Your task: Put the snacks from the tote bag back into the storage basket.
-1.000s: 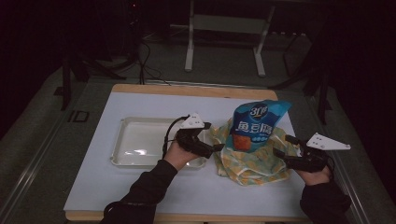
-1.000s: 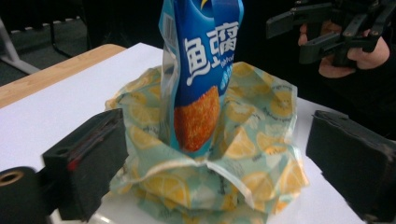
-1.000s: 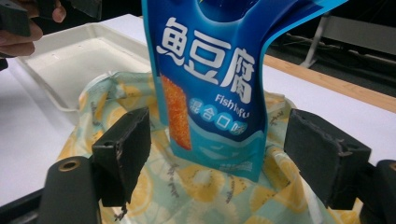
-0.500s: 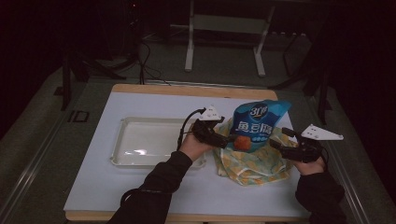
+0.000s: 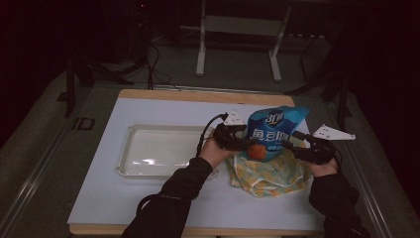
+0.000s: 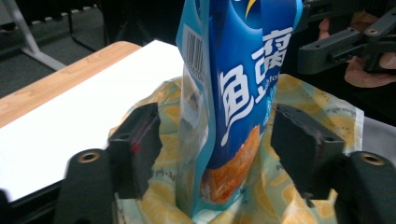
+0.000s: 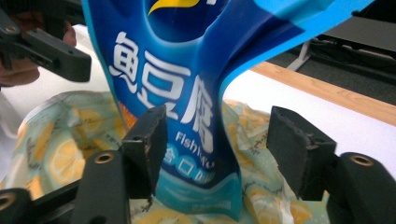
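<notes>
Both jaws closing: left gripper (image 5: 246, 144), right gripper (image 5: 288, 145), facing inward

— In the left gripper view, the blue snack bag (image 6: 243, 93) is cut off by the top edge, and its foot is sunk out of sight in the lemon-print bag (image 6: 299, 196).

— Same in the right gripper view: the blue snack bag (image 7: 196, 84) runs off the top, so its upper edge can't be seen.

— From the high view, the small print on the blue snack bag (image 5: 270, 131) is too small to read, and the floor beyond the table (image 5: 148, 208) is lost in darkness.
</notes>
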